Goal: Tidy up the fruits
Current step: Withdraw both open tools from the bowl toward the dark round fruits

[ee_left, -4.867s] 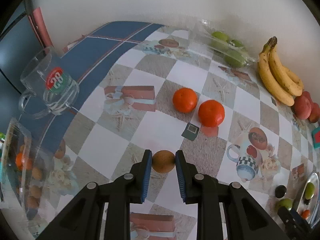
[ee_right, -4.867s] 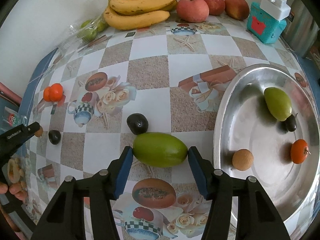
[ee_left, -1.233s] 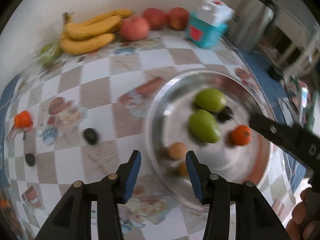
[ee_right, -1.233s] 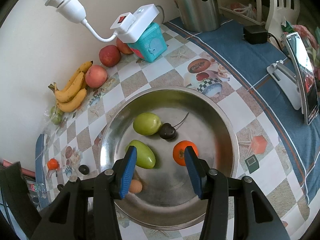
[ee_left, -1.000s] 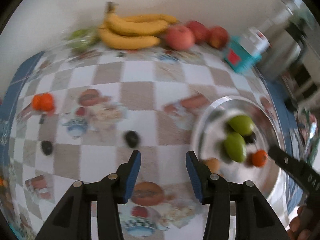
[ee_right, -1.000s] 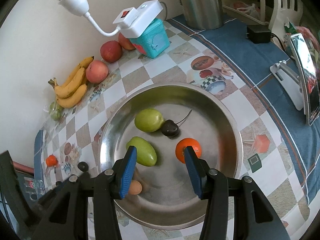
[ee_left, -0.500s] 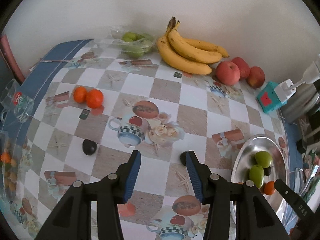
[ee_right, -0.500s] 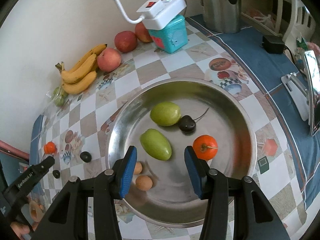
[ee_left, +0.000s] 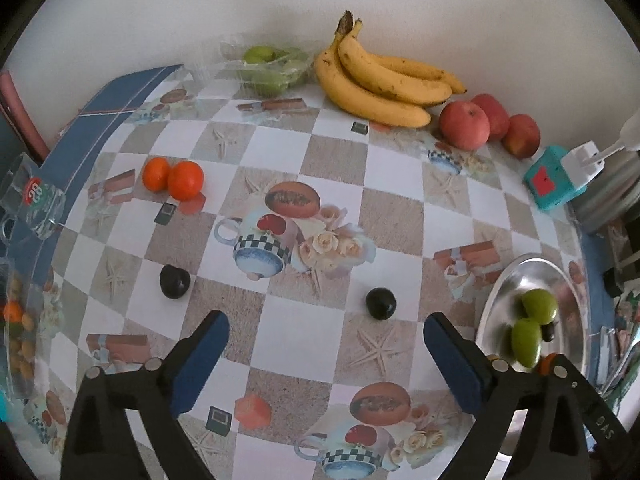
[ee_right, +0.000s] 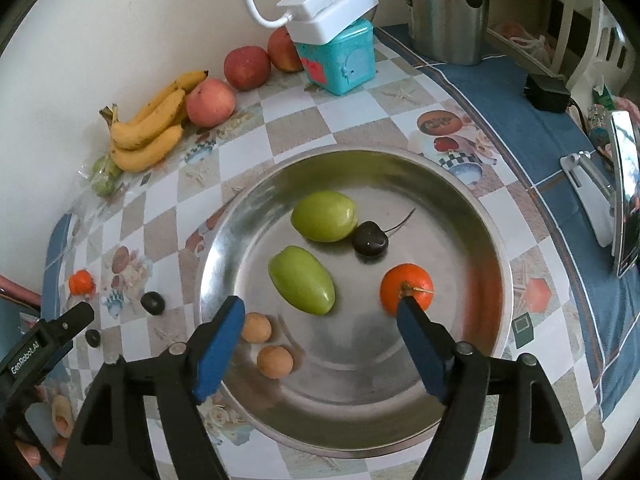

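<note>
My left gripper (ee_left: 326, 326) hangs over the checked tablecloth, its jaws opening wide with nothing between them. Two dark fruits (ee_left: 175, 281) (ee_left: 381, 303) lie just beyond its fingertips, and two oranges (ee_left: 176, 178) sit farther left. My right gripper (ee_right: 320, 308) hovers over the metal tray (ee_right: 492, 240), jaws also opening and gripping nothing. The tray holds two green fruits (ee_right: 301, 280) (ee_right: 324, 216), a dark cherry (ee_right: 370, 240), an orange (ee_right: 406, 288) and two small brown fruits (ee_right: 256, 327) (ee_right: 275, 361). The tray (ee_left: 494, 296) shows at the right edge of the left wrist view.
Bananas (ee_left: 384, 84), red apples (ee_left: 464, 125) and a bag of green fruits (ee_left: 272, 66) line the back wall. A teal box (ee_right: 340, 56) carries a white power strip beside a steel kettle (ee_right: 448, 8). A glass mug (ee_left: 36, 204) stands left; a phone on a stand (ee_right: 624, 188) right.
Both grippers' jaws have spread much wider. The left gripper has swung away from the tray to above the tablecloth with the dark fruits. The right gripper has stayed over the tray.
</note>
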